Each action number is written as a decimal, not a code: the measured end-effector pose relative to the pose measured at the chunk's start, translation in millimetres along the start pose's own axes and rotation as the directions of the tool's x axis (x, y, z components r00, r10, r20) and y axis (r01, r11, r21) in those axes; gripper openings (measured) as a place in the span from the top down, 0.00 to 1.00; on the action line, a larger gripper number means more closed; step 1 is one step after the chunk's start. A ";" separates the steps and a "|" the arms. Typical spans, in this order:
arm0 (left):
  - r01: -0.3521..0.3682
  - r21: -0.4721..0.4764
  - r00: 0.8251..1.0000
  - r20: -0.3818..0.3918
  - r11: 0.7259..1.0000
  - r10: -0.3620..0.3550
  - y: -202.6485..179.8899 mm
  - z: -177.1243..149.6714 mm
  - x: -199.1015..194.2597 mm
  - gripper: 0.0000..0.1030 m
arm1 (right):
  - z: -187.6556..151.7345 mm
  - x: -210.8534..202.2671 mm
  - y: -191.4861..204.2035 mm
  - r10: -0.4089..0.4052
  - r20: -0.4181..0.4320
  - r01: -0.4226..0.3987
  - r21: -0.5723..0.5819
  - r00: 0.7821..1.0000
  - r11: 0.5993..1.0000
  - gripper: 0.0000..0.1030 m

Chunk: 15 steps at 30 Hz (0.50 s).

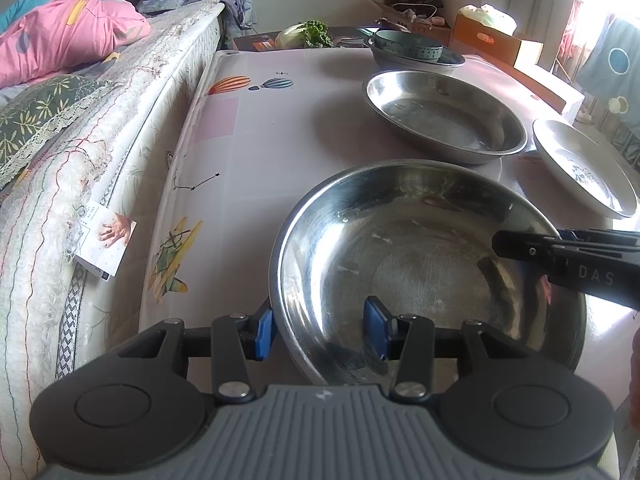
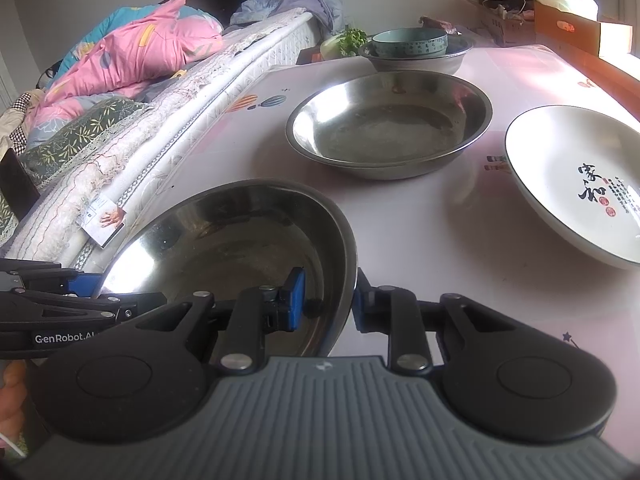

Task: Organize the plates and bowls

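A steel bowl (image 1: pixel 424 264) (image 2: pixel 240 240) sits at the near end of the table. My left gripper (image 1: pixel 320 334) straddles its near left rim, one blue pad outside and one inside, with a wide gap between pads. My right gripper (image 2: pixel 326 300) straddles its right rim the same way, its pads closer to the wall. A second steel bowl (image 1: pixel 444 114) (image 2: pixel 390 124) lies beyond. A white plate (image 1: pixel 584 166) (image 2: pixel 576 180) with black characters lies to the right. A teal bowl (image 1: pixel 408 45) (image 2: pixel 410 42) sits nested in a steel bowl at the far end.
A mattress edge (image 1: pixel 100 184) (image 2: pixel 160 140) with pink bedding runs along the table's left side. Cardboard boxes (image 1: pixel 492 36) (image 2: pixel 576 26) and a leafy vegetable (image 1: pixel 308 34) (image 2: pixel 348 42) stand past the far end. The table's right edge (image 1: pixel 552 92) is near the window.
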<state>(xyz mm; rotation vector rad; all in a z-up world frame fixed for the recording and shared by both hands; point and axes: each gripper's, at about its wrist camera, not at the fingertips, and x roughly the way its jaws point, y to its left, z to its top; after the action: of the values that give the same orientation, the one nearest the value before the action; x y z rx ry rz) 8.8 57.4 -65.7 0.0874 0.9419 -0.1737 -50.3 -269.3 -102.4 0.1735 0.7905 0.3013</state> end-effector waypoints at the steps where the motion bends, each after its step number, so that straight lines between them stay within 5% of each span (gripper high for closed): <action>1: 0.000 0.000 1.000 0.001 1.000 0.000 -0.1 0.2 -0.3 0.55 | -0.1 -0.3 -0.1 0.000 0.002 0.000 -0.001 1.000 1.000 0.77; 15: 0.009 -0.003 1.000 0.022 1.000 -0.008 0.2 1.7 -5.3 0.55 | 1.2 -4.9 -0.7 0.003 0.025 -0.003 -0.003 1.000 1.000 0.77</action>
<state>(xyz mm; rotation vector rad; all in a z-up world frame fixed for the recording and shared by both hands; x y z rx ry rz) 7.1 57.9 -60.4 0.0780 0.9205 -0.1805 -52.5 -271.7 -98.4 0.1755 0.7648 0.3030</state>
